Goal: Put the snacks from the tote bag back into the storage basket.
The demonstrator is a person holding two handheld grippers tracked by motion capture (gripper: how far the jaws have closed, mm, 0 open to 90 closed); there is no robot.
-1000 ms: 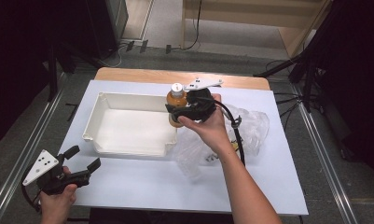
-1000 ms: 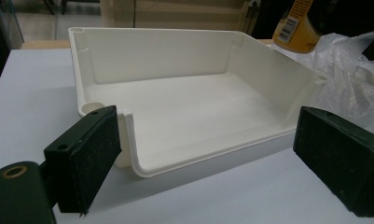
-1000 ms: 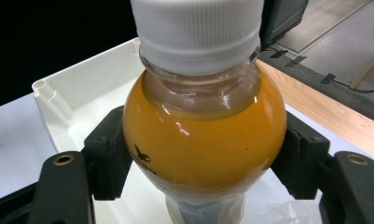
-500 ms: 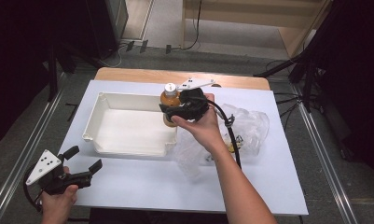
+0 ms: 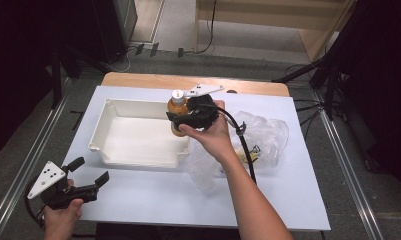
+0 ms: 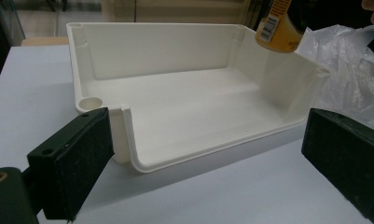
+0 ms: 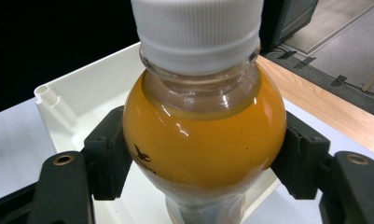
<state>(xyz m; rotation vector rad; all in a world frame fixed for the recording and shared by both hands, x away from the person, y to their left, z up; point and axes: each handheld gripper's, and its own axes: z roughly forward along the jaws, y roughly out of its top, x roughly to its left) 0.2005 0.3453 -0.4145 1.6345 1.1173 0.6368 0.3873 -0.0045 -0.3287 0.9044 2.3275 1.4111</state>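
Bottle (image 5: 178,111) carried leftward over tray (image 5: 108,150), orange liquid, white cap, right gripper (image 5: 180,118) jaws clamped

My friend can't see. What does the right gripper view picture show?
A claw squeezes an orange bottle with a white cap, both pads pressing its sides. Behind and below it is a white tray on a white table.
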